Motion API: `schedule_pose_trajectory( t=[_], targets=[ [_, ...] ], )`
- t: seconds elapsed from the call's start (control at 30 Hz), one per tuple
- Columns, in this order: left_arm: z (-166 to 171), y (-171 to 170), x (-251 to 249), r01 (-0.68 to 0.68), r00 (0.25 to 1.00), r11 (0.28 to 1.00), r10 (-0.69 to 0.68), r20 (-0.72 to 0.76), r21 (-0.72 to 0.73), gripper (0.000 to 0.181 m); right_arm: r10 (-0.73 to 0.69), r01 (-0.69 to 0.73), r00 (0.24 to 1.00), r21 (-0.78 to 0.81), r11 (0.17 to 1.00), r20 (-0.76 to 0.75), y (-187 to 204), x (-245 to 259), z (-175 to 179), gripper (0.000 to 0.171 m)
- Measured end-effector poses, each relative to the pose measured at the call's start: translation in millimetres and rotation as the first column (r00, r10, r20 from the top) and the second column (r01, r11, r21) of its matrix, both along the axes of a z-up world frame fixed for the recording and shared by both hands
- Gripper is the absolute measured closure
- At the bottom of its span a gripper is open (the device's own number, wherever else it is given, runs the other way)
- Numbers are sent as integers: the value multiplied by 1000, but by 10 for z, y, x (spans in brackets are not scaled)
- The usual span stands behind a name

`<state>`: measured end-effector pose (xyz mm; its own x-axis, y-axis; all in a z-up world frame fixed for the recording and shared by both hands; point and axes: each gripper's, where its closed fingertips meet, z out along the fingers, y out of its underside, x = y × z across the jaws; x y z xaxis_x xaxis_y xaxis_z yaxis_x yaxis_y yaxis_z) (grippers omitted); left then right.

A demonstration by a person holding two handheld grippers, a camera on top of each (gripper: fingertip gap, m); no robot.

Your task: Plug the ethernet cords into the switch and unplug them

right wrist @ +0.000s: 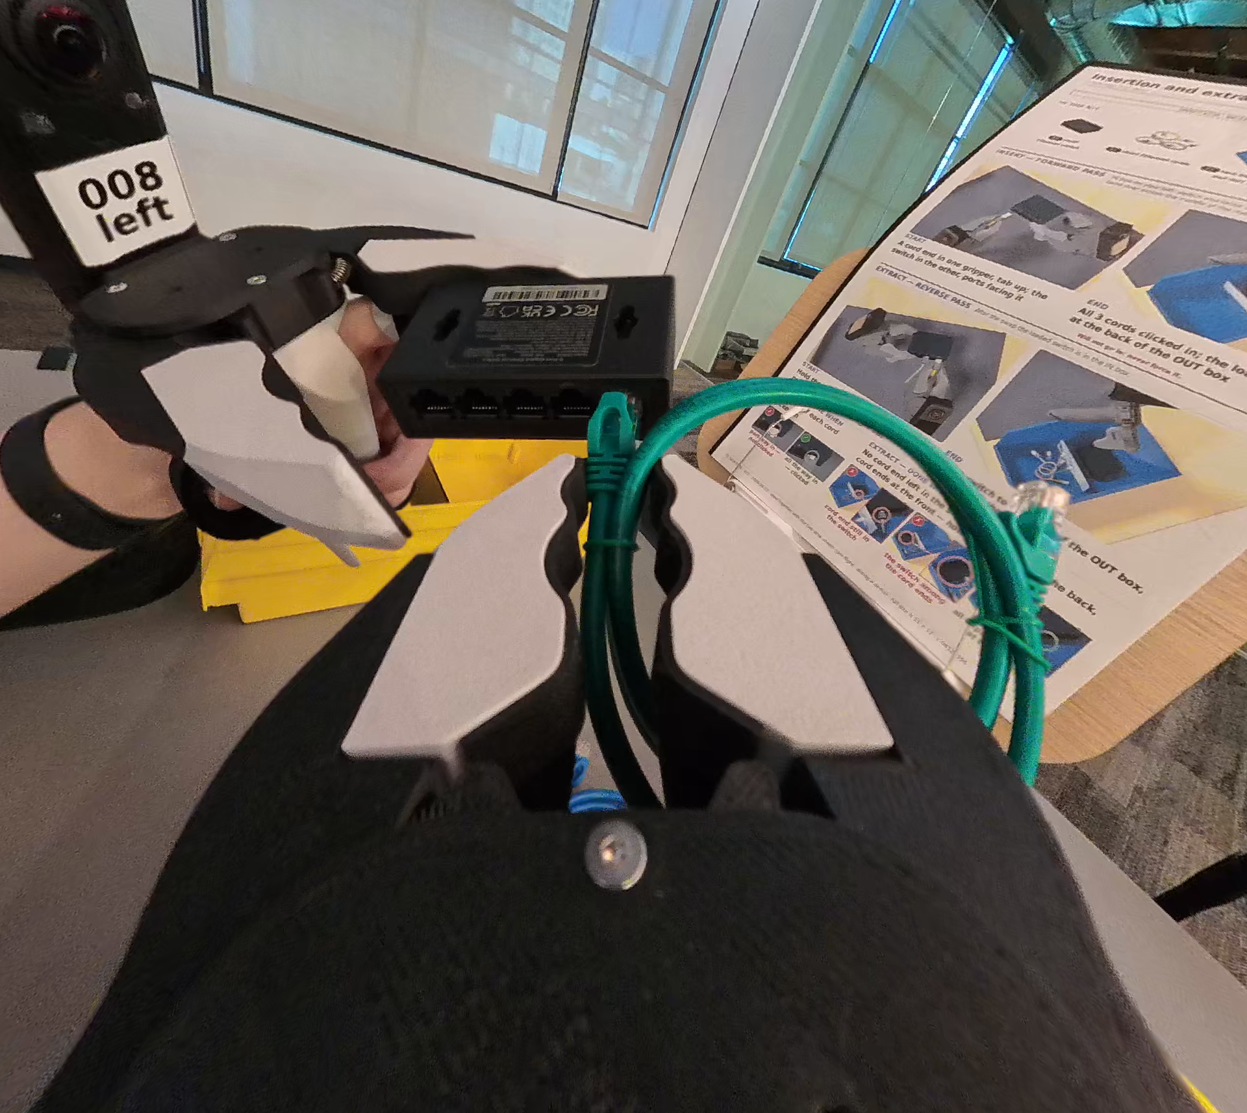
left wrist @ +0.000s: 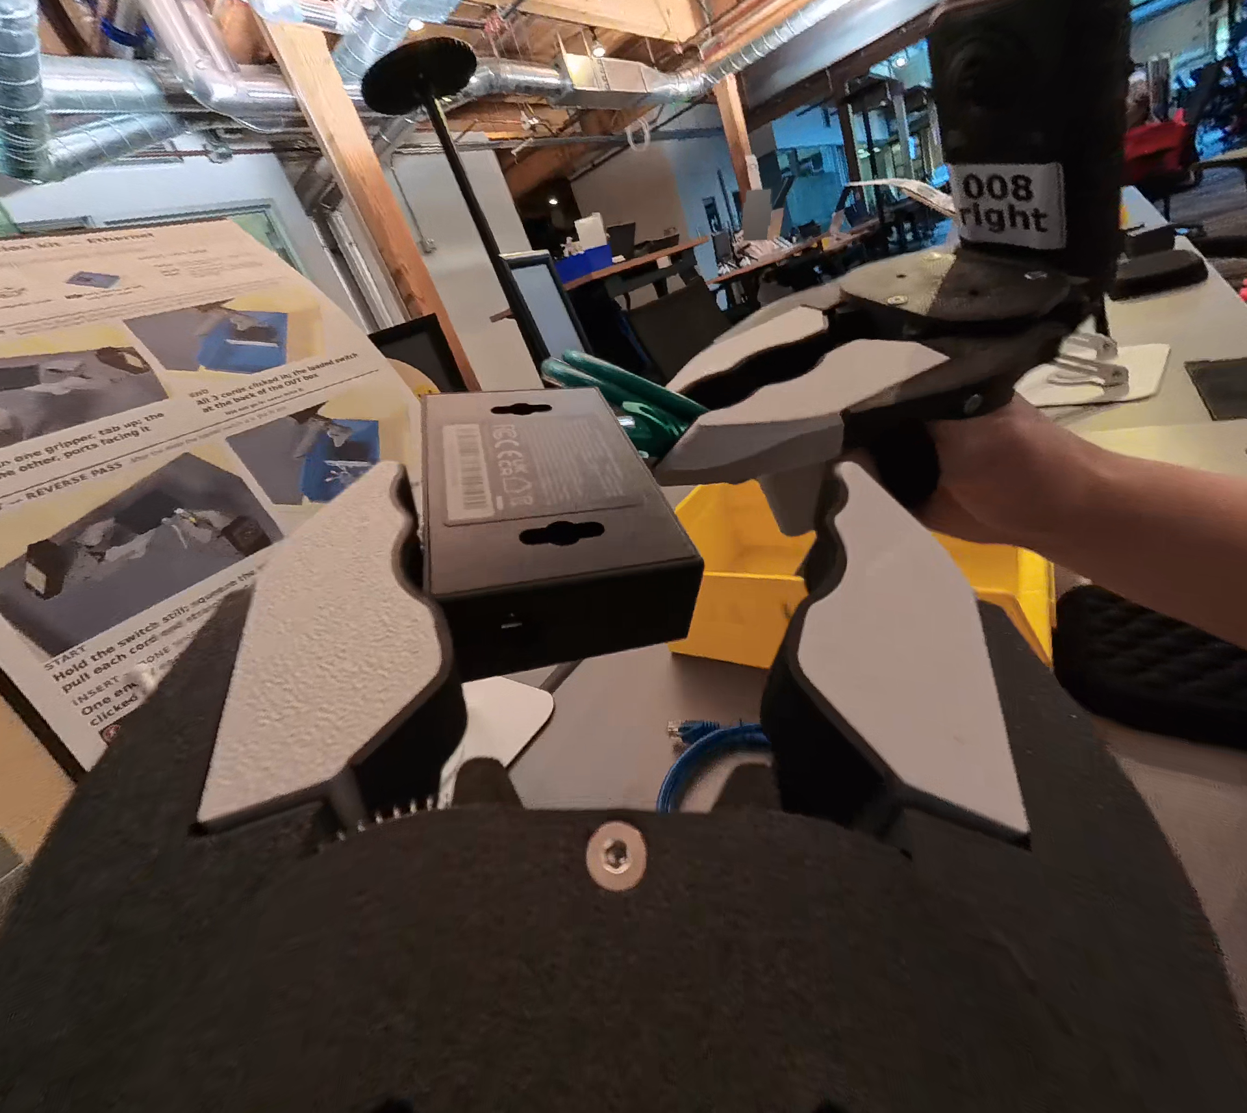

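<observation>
Up close: boxy matte-black switch, looped green cord.

Open-plan workshop office: exposed ducts, timber beams, desk rows.

One switch, two cords: green, blue; one yellow bin.

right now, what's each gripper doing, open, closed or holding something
Left gripper: closed on the black switch.
Right gripper: closed on the green cord, plug at the switch's ports.
</observation>
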<state>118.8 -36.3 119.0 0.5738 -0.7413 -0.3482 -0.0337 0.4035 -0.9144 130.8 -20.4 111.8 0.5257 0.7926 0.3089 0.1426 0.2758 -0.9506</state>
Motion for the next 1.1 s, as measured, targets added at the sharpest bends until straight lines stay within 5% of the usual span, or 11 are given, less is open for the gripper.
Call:
schedule_pose_trajectory(
  t=[0.33, 1.1],
  targets=[
    [-63, -31, -66, 12, 998, 1000, -11, -67, 20, 85, 48, -47, 998, -30, 998, 43, -55, -31, -37, 153],
    [-266, 36, 2, -82, 982, 996, 74, -173, -39, 87, 9, -4, 997, -74, 997, 72, 33, 72, -87, 156]
  ],
)
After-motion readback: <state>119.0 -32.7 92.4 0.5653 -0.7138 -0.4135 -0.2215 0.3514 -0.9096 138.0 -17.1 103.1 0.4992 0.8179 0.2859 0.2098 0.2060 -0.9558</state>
